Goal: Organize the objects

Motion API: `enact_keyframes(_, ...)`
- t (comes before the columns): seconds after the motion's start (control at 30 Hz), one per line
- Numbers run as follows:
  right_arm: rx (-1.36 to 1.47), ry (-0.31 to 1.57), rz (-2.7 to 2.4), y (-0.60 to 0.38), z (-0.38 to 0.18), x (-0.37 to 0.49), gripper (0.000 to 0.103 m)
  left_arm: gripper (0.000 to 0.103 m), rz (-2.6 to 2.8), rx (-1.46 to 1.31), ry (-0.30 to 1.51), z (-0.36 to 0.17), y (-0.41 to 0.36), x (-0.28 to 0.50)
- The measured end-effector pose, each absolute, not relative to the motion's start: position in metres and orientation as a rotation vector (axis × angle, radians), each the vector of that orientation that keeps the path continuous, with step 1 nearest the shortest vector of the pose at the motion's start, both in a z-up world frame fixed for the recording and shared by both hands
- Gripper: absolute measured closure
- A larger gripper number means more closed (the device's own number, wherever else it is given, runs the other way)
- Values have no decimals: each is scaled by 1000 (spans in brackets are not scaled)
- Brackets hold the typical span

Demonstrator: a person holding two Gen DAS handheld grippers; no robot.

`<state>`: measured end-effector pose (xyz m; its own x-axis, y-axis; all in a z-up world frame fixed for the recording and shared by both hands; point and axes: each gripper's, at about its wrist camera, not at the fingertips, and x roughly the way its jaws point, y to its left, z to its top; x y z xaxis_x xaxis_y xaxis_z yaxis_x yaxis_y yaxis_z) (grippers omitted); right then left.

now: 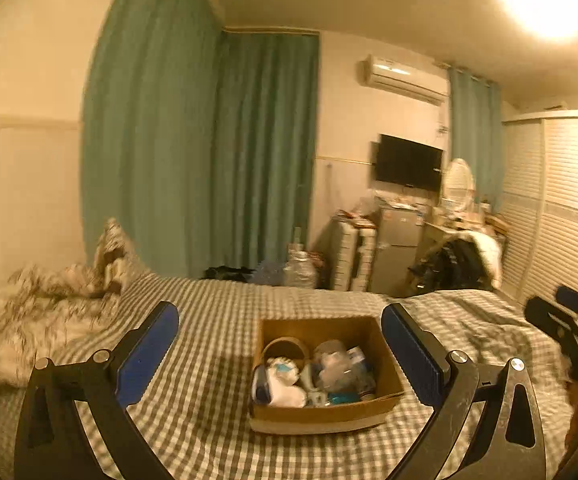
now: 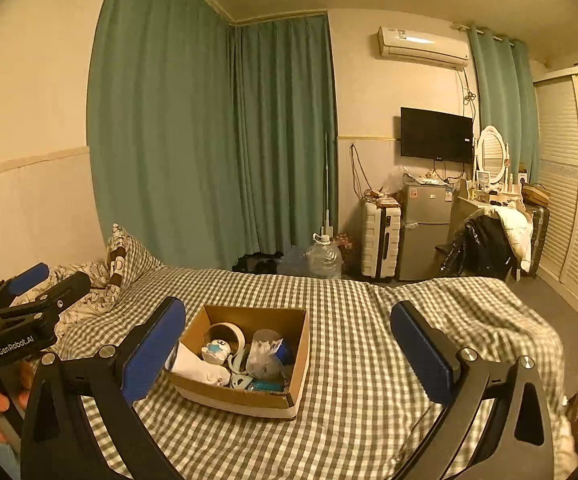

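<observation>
Two claws, left claw (image 1: 280, 354) and right claw (image 2: 288, 354), gape empty before one cardboard box (image 2: 245, 398) on one bed (image 2: 369, 360).

The only lettering showing legibly is "GenRobot.AI", standing in white on the black body of the left gripper (image 2: 41, 286) at the right wrist view's left edge, while small stickers on the air conditioner (image 2: 423, 46) and fridge (image 2: 427, 224) are reading as blurs.
</observation>
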<state>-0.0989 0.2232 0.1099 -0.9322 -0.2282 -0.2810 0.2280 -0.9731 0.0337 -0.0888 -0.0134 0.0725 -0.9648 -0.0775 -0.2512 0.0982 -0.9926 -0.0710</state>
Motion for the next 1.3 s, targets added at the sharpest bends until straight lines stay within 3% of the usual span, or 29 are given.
enact_keyframes(0.2, 503, 254, -2964, 202, 33, -132, 0, 0, -2984, 522, 8, 18, 0, -108)
enact_keyframes(0.73, 576, 58, -2933, 215, 22, -139, 0, 0, -3028, 595, 4, 8, 7, -106)
enact_keyframes(1.3, 562, 60, -2933, 216, 24, -135, 0, 0, -3044, 632, 19, 5, 11, -107)
